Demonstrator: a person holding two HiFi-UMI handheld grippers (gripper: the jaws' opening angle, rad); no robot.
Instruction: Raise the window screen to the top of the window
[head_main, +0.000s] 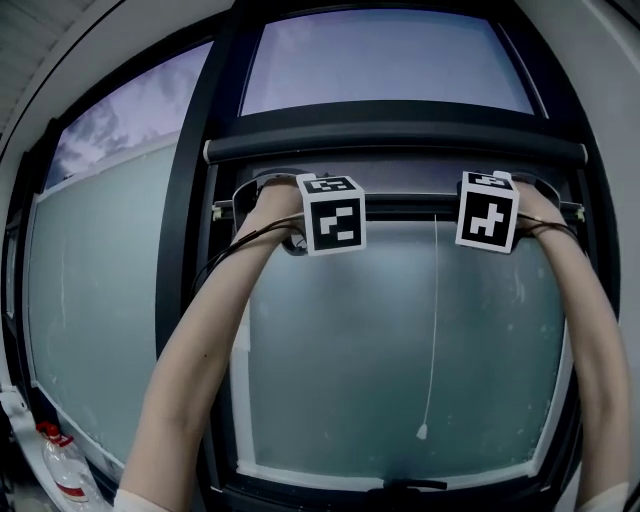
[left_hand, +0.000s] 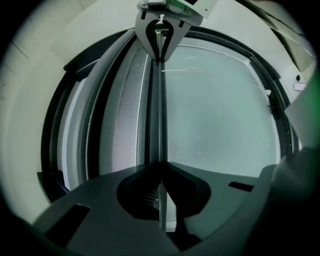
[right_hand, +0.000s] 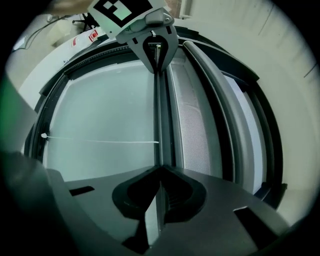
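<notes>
Frosted window glass (head_main: 400, 330) behind; below the roller housing (head_main: 400, 148), left tool (left_hand: 160, 165) and right tool (right_hand: 160, 169) clamp the screen bar (head_main: 410, 208).

The left forearm (head_main: 205, 350) and right forearm (head_main: 590, 330) reach up side by side. The left tool (left_hand: 160, 167) and right tool (right_hand: 160, 170) point level, jaws pinched on the thin screen rail (left_hand: 156, 115) running between them.

Your left cube (head_main: 333, 213) and right cube (head_main: 488, 210) are white with black square markers. The frame (head_main: 188, 200) is black, and the glass (head_main: 350, 340) is a frosted pale grey-green. The screen (left_hand: 125, 125) shows a fine grey mesh of tiny dots. The cord (head_main: 432, 320) is white. The top pane (head_main: 385, 60) looks pale violet. The bottle (head_main: 62, 470) has a red label.
</notes>
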